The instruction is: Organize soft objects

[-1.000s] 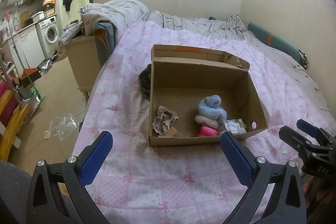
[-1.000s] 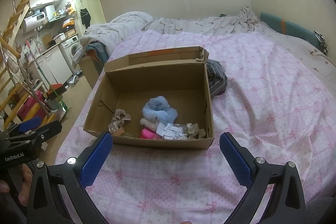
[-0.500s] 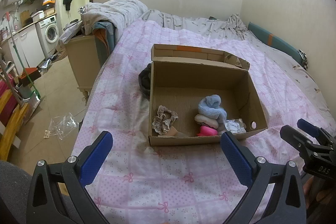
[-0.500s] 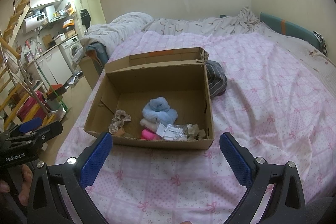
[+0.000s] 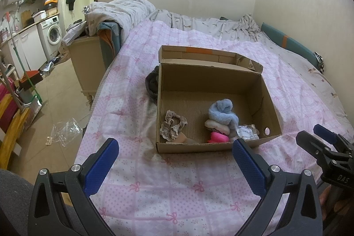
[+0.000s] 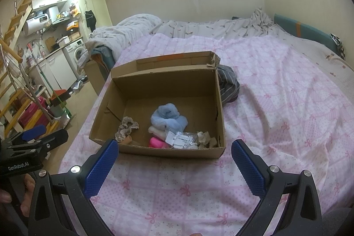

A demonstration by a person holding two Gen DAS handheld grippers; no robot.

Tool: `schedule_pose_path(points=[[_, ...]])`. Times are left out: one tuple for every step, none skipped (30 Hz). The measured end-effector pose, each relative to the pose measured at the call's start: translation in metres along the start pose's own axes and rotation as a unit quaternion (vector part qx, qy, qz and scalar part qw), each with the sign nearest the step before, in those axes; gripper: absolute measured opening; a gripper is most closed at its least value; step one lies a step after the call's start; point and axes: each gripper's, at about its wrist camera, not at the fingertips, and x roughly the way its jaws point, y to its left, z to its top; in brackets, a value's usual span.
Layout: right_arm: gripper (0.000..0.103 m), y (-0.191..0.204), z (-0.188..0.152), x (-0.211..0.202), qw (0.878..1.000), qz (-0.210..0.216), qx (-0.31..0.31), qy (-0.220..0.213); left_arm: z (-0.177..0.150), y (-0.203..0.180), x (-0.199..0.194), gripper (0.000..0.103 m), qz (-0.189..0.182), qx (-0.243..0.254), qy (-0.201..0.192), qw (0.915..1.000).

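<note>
Over the pink bedspread, near edge: both claws hover above the cloth, side by side, touching nothing.
Left claw (image 5: 176,159): spread wide, blue pads far apart, holding nothing; it sits in front of the box's near wall.
Right claw (image 6: 174,160): also spread wide and holding nothing, likewise facing the box from the near side.
Box (image 5: 268,101): open cardboard box resting on the bedspread (image 5: 154,187), its lid flap folded back on the far side.
Blue fluffy piece (image 5: 223,113): inside the box, toward the near right part, lying on top of a cream soft piece (image 5: 215,126).
Pink piece (image 5: 218,137): inside, against the near wall, just below the cream one.
Beige scrunchie (image 5: 172,125): inside, in the near left part, apart from the blue pile.
Clear packet with a white label (image 6: 182,139): inside, near right corner, beside the pink piece.
Dark striped cloth (image 6: 227,84): outside the box, touching its far side wall on the bedspread.
Washing machine (image 5: 53,33): well apart, across the room on the left.
</note>
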Motion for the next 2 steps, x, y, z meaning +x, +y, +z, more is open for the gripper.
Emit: schedule_pose_path(points=[[0.103,0.0002,-0.0004,-0.0001,1.0,0.0,0.0,0.0,0.0003,0.0,-0.0001,0.103,0.001,0.0,0.0,1.0],[0.103,0.0002,-0.0003,-0.0002,1.0,0.0,0.0,-0.001,0.0004,0.0,0.0,0.103,-0.001,0.0,0.0,1.0]])
